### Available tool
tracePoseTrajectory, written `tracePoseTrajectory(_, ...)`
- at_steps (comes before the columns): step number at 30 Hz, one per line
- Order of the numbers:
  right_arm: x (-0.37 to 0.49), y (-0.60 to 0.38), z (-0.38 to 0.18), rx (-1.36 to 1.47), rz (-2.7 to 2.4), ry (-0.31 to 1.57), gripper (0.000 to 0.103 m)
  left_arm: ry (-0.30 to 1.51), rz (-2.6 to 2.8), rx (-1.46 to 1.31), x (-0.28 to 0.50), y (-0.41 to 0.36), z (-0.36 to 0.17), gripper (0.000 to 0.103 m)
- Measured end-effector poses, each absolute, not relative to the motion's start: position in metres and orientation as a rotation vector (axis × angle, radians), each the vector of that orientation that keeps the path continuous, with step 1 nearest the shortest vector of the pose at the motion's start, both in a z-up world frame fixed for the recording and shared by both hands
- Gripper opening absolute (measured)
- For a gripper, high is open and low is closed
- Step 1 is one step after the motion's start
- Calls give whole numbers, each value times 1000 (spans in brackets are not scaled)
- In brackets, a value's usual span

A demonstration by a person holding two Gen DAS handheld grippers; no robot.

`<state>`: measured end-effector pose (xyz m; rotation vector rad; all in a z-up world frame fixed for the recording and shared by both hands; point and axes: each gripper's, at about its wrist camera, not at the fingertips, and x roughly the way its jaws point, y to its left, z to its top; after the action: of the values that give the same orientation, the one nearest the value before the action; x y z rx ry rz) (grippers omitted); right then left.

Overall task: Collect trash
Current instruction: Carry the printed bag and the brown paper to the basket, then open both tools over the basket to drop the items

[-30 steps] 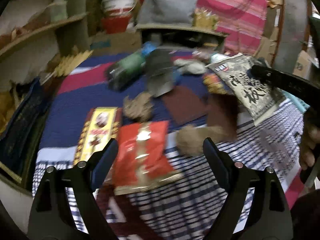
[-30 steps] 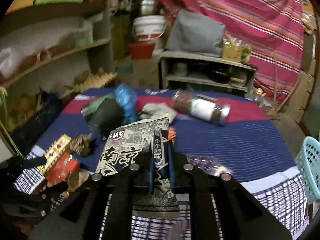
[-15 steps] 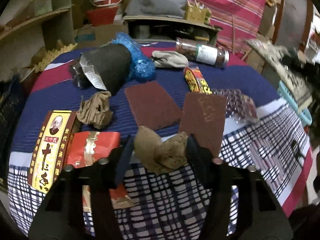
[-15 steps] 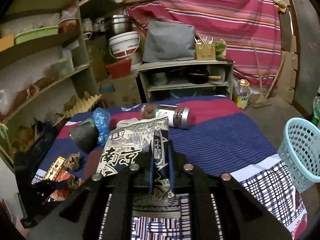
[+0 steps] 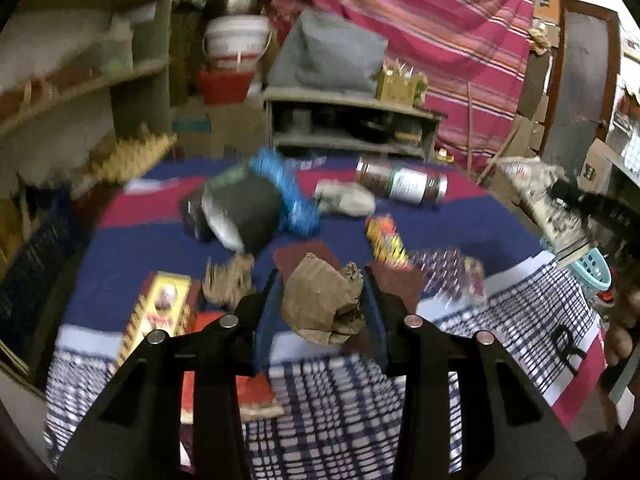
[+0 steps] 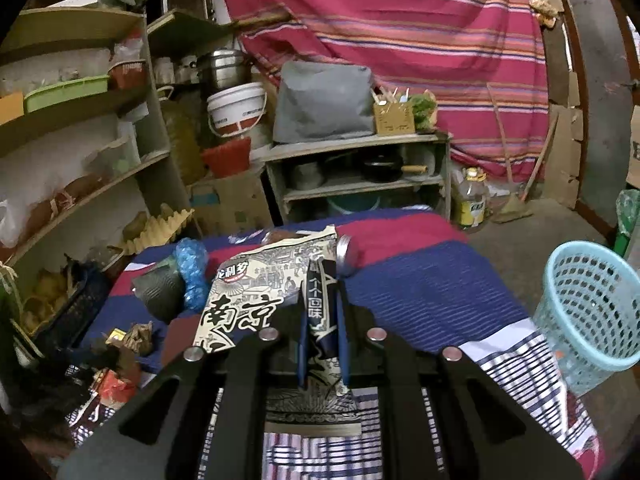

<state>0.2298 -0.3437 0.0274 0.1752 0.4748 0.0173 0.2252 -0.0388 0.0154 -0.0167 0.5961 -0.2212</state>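
keep left claw (image 5: 323, 304) clamped on crumpled brown paper (image 5: 322, 306), right claw (image 6: 322, 322) clamped on snack bag (image 6: 256, 300); carry both right, over blue basket (image 6: 588, 312).

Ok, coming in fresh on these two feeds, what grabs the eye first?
Each claw already holds trash: the left claw is shut on a crumpled brown paper wad, and the right claw on a black-and-white printed snack bag. Next comes the light blue mesh basket on the floor right of the littered striped tablecloth.

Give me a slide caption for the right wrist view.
Right gripper holds a snack bag above the table, blue basket nearby.
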Motion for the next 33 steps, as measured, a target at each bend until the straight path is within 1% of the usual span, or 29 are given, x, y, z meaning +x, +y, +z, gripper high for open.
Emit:
tracePoseTrajectory(4,223,-379,33,185,-47,447,12,552,-254,3,228,-66,45,38)
tracePoseTrajectory(6,219,-402,38,182,-97,424,12,530,-285,19,232,-91,59,38)
tracePoseTrajectory(8,210,-446,43,216,-190,389,12,518,-321,35,237,-120,68,38)
tracePoseTrajectory(14,157,-570,38,281,-501,334,12,499,-486,66,257,-244,78,38)
tracePoseTrajectory(18,129,-630,24,339,-636,334,12,518,-614,80,268,-339,63,38)
tracePoseTrajectory(23,130,-662,10,347,-672,356,12,574,-745,76,280,-438,35,38)
tracePoseTrajectory(27,137,-677,-4,356,-678,384,12,612,-792,87,284,-480,11,38)
tracePoseTrajectory(33,143,-678,-19,375,-677,407,13,640,-822,101,292,-507,-10,39)
